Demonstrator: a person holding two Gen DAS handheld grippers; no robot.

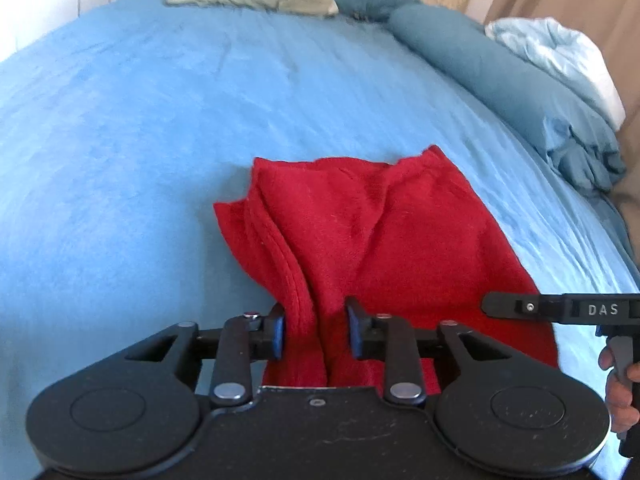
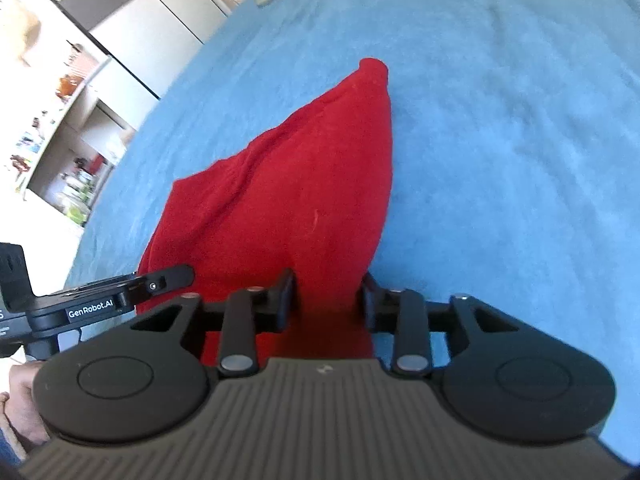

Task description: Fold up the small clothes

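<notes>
Red fleece garment, soft and rumpled, lies on a blue bedspread ahead of both tools. Left gripper and right gripper each stand parted around bunched fabric. Labels read "DAS" and "GenRobot.AI".

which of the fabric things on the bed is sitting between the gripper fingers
The red cloth, the only red piece, lying mid-bed. It runs between the fingers of the left gripper and the right gripper; the teal bedding lies apart along the bed's edge.
</notes>
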